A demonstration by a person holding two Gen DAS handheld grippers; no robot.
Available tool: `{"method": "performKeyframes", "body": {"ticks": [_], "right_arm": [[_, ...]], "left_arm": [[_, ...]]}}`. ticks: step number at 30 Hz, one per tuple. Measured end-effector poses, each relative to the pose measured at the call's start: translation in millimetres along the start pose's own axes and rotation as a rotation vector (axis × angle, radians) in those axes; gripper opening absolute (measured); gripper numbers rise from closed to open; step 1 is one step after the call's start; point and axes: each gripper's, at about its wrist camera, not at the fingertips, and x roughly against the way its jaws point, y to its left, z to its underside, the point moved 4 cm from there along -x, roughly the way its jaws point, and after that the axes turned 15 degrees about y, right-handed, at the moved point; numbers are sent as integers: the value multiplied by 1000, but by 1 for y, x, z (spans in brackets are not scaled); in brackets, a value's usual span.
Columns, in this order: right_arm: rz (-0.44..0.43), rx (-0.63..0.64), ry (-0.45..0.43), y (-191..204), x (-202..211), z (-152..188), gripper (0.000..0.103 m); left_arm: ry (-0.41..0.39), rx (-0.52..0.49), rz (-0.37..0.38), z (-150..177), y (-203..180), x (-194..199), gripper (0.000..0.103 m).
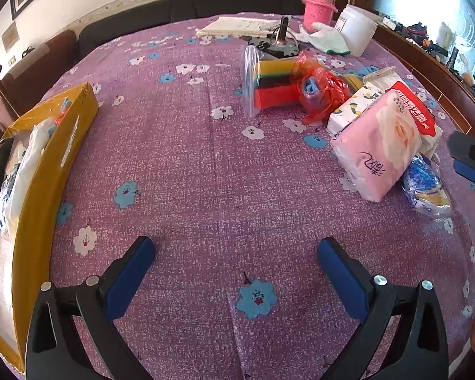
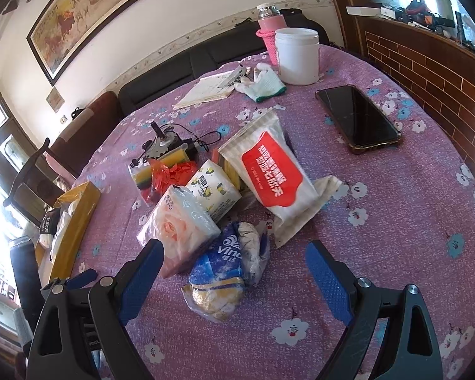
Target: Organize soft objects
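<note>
**Both grippers spread wide above the flowered surface, soft packs ahead**

The left gripper hovers with its blue-padded fingers released and nothing between them but bare purple cloth of the surface. The pile of soft things lies well ahead and to its right: a pink tissue pack nearest, a red-labelled white pack behind it, a red plastic bag and a clear bag of coloured sponges farther off. A yellow cardboard box with packets inside stands along the left edge.

The right gripper is likewise released. A crumpled blue-and-gold tissue pack lies on the surface between its fingers, nearer the left one, touching neither. The pink tissue pack sits just beyond the left fingertip, a lemon-print pack and the red-labelled pack behind. A black phone lies apart to the right.
</note>
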Motion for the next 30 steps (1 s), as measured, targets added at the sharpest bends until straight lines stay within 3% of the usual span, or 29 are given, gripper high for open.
{"method": "performKeyframes", "body": {"ticks": [5, 18, 26, 30], "right_arm": [[1, -22, -20, -10, 11, 1, 94], [-3, -32, -42, -17, 22, 9, 94], [5, -58, -12, -26, 13, 7, 94], [16, -39, -6, -24, 11, 3, 94]], "left_arm": [[33, 17, -5, 3, -1, 1, 103], [30, -24, 5, 21, -3, 7, 103], [48, 0, 4, 18, -1, 7, 103], [-28, 14, 67, 12, 5, 27, 100]]}}
